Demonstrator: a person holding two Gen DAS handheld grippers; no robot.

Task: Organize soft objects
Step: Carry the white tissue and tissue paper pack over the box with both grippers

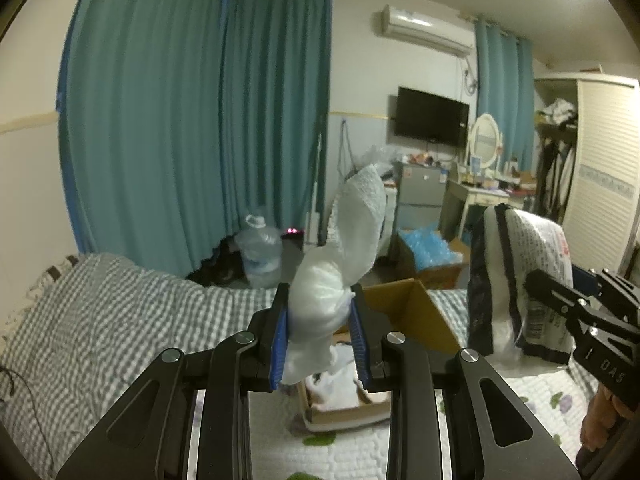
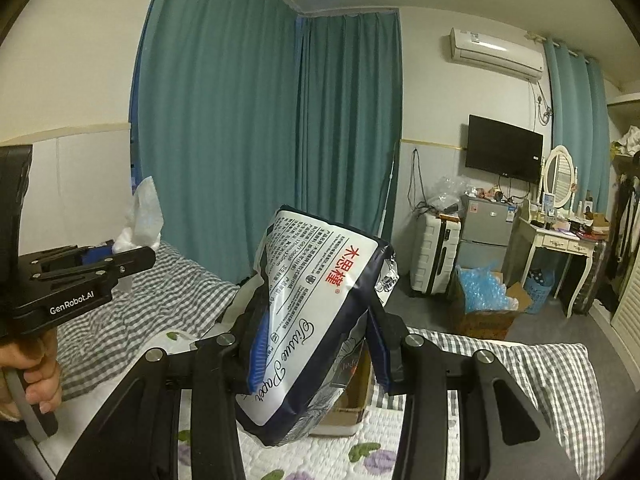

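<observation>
The white towel [image 1: 340,264] is pinched low in the left hand-held gripper [image 1: 320,334], whose blue pads close tightly on its bunched lower part while the loose upper end stands up and leans far and right. The tissue paper pack [image 2: 316,320] is clamped across its width by the right hand-held gripper [image 2: 316,344], its long axis tilted, printed top end pointing up and away. Both soft things hang in the air above the bed [image 1: 120,312], not resting on anything. The cardboard box [image 1: 420,312] sits open on the bed just beyond and below the left gripper's fingertips, slightly to its right, with some white cloth already lying in it; it lies directly under the towel's line of travel, so the left hand looks the nearer one to drop its load. The pack hangs to the right of the box, and would probably need carrying leftward to get over the opening.
</observation>
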